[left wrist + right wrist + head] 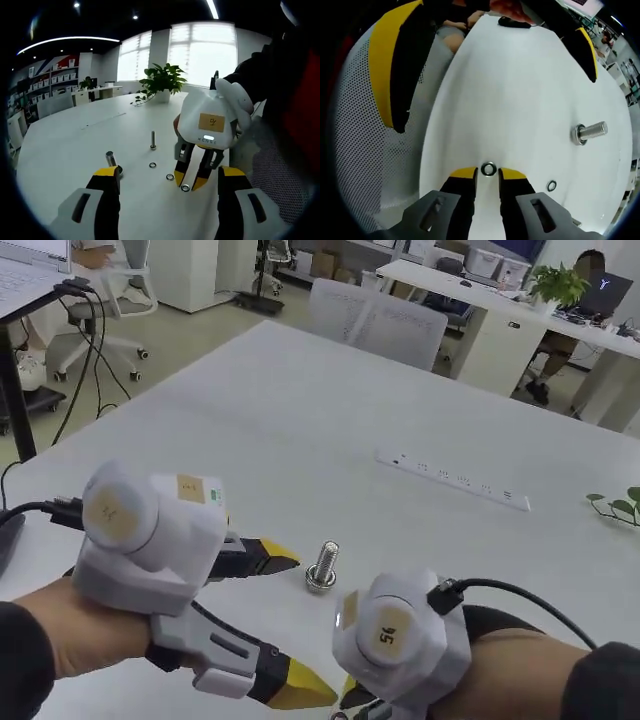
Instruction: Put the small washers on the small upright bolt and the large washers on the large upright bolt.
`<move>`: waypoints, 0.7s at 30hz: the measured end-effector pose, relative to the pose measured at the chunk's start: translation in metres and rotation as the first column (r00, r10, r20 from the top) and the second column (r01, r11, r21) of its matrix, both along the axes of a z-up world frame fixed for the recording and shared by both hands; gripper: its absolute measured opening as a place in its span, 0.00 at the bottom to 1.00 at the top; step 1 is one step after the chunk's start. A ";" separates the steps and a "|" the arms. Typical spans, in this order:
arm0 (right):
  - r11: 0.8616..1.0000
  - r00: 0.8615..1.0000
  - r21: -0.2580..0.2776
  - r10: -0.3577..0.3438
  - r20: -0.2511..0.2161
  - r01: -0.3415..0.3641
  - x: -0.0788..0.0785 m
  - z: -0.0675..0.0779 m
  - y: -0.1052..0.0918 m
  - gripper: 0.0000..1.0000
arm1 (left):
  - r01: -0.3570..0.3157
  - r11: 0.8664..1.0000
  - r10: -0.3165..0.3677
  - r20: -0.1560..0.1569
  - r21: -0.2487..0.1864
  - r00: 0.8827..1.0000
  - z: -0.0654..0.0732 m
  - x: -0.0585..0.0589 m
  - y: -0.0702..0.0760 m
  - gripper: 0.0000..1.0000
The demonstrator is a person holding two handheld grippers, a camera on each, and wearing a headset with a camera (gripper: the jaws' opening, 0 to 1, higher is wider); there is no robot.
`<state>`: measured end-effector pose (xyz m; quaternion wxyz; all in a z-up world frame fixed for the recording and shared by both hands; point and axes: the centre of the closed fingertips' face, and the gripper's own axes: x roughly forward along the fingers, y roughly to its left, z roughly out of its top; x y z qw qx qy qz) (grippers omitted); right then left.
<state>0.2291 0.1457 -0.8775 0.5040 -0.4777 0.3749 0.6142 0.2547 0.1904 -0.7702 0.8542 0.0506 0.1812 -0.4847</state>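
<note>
Starting on the washers, with nothing yet threaded onto either bolt.

Three washers are seen lying loose on the table [75, 145]. A first washer [152, 165] lies near the small bolt [153, 140] and a second washer [170, 176] lies just beside the first. A third washer [488, 169] is framed between the tips of the right claw [488, 173], which is held narrowly open and pointed down over it. A grip has probably not been made, though contact is hard to judge. The left claw [170, 172] is spread wide with nothing held, near the large bolt [322, 568]. Both shafts look bare, so all the sorting is judged to be left. Washer sizes cannot be told apart, and in the head view the right claw's tips are mostly hidden beneath its own housing.
</note>
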 end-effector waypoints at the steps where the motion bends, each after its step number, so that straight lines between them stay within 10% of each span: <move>1: 1.000 1.000 0.002 0.000 -0.002 0.000 0.000 0.000 0.000 0.18 | 0.000 1.000 0.000 0.000 -0.001 1.000 0.000 0.000 0.000 0.80; 21: 1.000 1.000 0.005 -0.012 -0.005 0.012 0.006 0.000 -0.001 0.14 | 0.004 1.000 -0.004 -0.006 0.001 1.000 -0.002 0.001 0.000 0.80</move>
